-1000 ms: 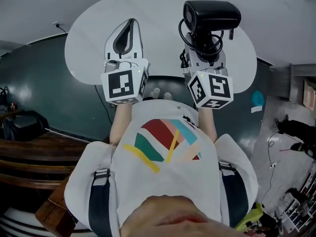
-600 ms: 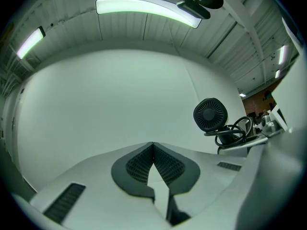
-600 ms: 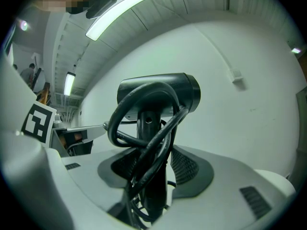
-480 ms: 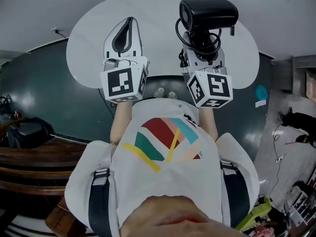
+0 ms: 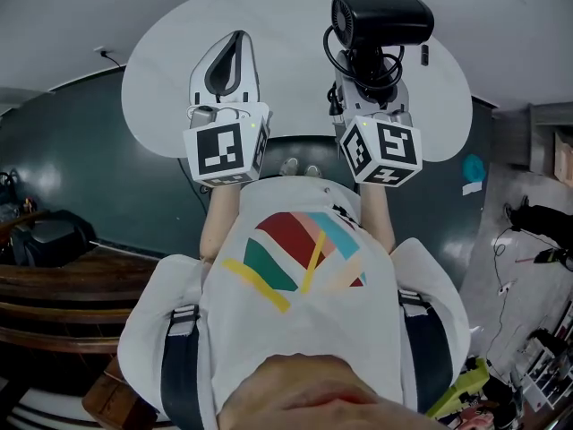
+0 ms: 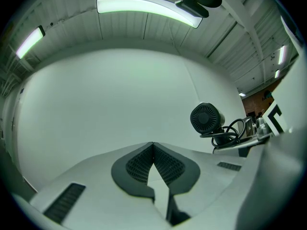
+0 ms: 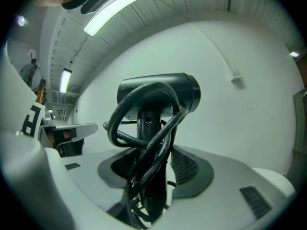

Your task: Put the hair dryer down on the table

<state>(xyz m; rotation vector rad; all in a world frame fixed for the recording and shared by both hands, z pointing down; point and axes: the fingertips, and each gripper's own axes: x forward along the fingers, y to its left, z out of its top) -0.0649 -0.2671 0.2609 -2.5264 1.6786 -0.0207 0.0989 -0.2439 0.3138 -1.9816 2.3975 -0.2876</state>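
My right gripper (image 5: 369,68) is shut on the handle of a black hair dryer (image 5: 380,18), and the black cord (image 5: 358,61) is looped round that handle. The barrel lies crosswise beyond the fingertips, over the right part of the round white table (image 5: 161,79). In the right gripper view the hair dryer (image 7: 158,92) stands between the pads of the right gripper (image 7: 152,164), cord (image 7: 139,128) coiled in front. My left gripper (image 5: 233,43) hovers over the table's left part, shut and holding nothing. In the left gripper view the left gripper (image 6: 152,145) has its tips touching, and the hair dryer (image 6: 207,119) shows its round grille.
The table (image 6: 105,104) carries nothing else that I can see. Dark green floor (image 5: 89,159) surrounds it. Dark wooden furniture (image 5: 54,276) stands at the lower left. Loose cables and small items (image 5: 528,240) lie on the floor at the right.
The right gripper with the hair dryer has shifted a little farther out over the table. The left gripper has hardly moved and stays shut.
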